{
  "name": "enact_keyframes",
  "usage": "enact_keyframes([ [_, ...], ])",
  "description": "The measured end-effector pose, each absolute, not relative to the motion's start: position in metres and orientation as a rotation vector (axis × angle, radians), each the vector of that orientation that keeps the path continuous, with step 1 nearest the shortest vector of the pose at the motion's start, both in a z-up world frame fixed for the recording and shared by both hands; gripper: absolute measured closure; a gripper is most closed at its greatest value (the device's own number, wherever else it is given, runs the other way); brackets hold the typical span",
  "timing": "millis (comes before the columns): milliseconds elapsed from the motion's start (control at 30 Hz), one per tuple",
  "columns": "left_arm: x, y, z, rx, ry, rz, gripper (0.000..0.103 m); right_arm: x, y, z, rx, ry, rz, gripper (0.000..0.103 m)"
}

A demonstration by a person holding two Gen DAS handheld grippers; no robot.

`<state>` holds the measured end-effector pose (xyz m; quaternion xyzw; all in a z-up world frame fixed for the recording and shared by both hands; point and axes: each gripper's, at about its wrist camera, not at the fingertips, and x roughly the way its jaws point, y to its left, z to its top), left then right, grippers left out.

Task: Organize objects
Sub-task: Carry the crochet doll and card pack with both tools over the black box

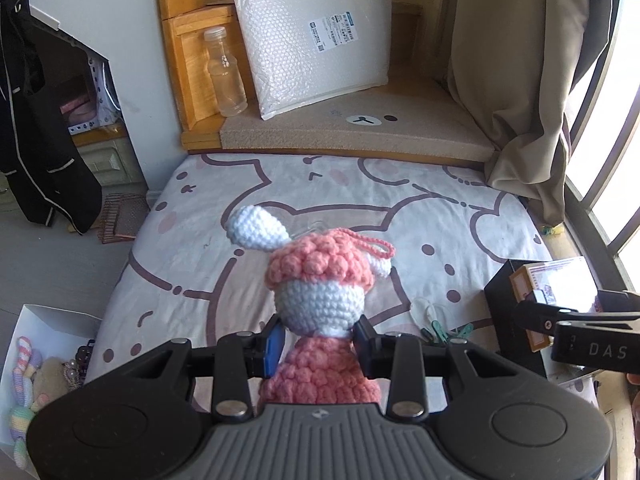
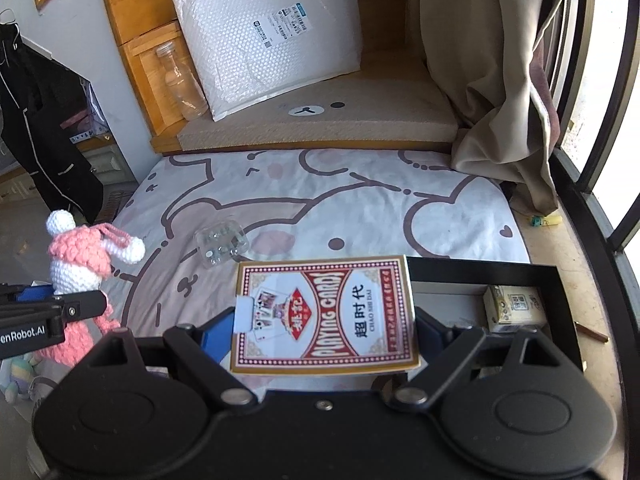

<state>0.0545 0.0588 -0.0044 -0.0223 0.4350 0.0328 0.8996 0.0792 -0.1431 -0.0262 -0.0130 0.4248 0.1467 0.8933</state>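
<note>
The left gripper (image 1: 318, 344) had its fingers clamped narrowly on the neck of a pink-and-white crocheted bunny doll (image 1: 320, 300), holding it upright above the bed sheet printed with cartoon bears (image 1: 460, 224). The right gripper (image 2: 324, 332) had its fingers spread wide around a red-and-white box of playing cards (image 2: 326, 314), gripping it by its two long edges and carrying it flat, face up, over the sheet. Just to the right of the cards stood an open black rectangular box (image 2: 560, 292) with a small pale carton (image 2: 514, 308) inside. Beyond the cards a small clear plastic case (image 2: 221, 246) lay on the sheet. Farther back, a white bubble-wrap mailer (image 2: 272, 40) leaned on a tan cushion (image 2: 360, 124), with a clear empty plastic bottle (image 2: 180, 80) beside it.
</note>
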Motion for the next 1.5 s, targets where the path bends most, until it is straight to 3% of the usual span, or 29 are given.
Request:
enact_keyframes([
  [833, 0.046, 0.068, -0.008, -0.039, 0.894, 0.124, 0.065, 0.066, -0.148, -0.022, -0.036, 0.859, 0.28, 0.014],
  [1500, 0.069, -0.003, -0.013, -0.054, 0.892, -0.007, 0.065, 0.074, -0.239, -0.016, 0.053, 0.856, 0.146, 0.014],
])
